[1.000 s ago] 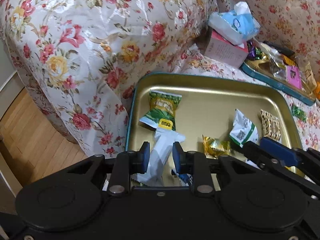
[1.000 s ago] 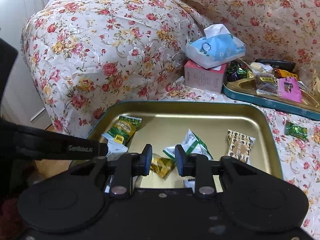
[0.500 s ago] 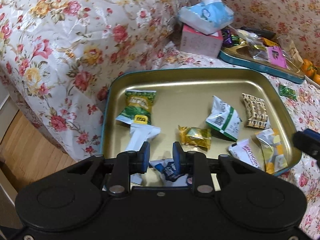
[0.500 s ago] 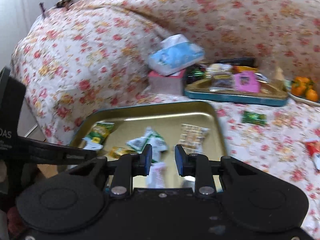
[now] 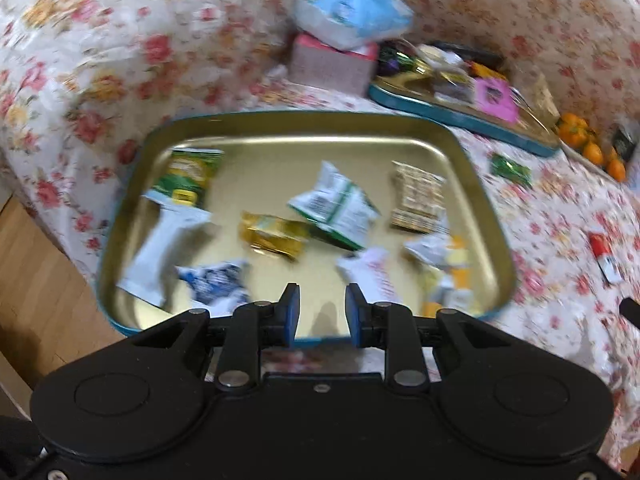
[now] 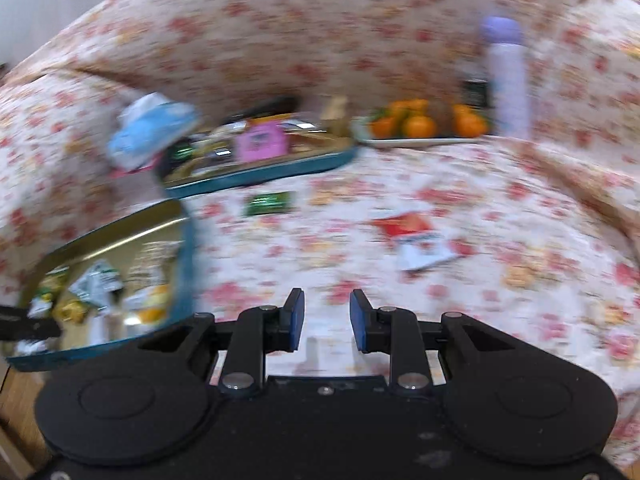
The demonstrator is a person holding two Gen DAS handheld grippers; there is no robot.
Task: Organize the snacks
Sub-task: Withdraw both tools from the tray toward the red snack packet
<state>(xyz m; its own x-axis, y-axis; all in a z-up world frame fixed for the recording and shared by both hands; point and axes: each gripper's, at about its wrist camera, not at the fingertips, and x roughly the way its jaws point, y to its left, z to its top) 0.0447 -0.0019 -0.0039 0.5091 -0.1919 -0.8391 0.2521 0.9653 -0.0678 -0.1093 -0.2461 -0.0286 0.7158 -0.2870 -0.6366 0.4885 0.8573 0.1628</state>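
Floral-covered sofa seat (image 6: 460,184), left gripper (image 5: 322,310) narrowly parted and empty over near rim of gold metal tray with teal edge (image 5: 492,216) holding wrapped snacks, right gripper (image 6: 326,314) narrowly parted, empty, red-and-white packet (image 6: 416,240) ahead to its right, small green packet (image 6: 269,202) ahead left

Both wrist views look steeply down over a flowered sofa, sharing the near gold tray (image 5: 480,184) (image 6: 182,248).

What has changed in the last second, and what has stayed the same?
The right gripper has swung away from the gold tray toward the loose red-and-white packet on the floral cloth. The left gripper has drawn back to the tray's near edge. Nothing was taken or released; both are empty, and the tray snacks lie unchanged.
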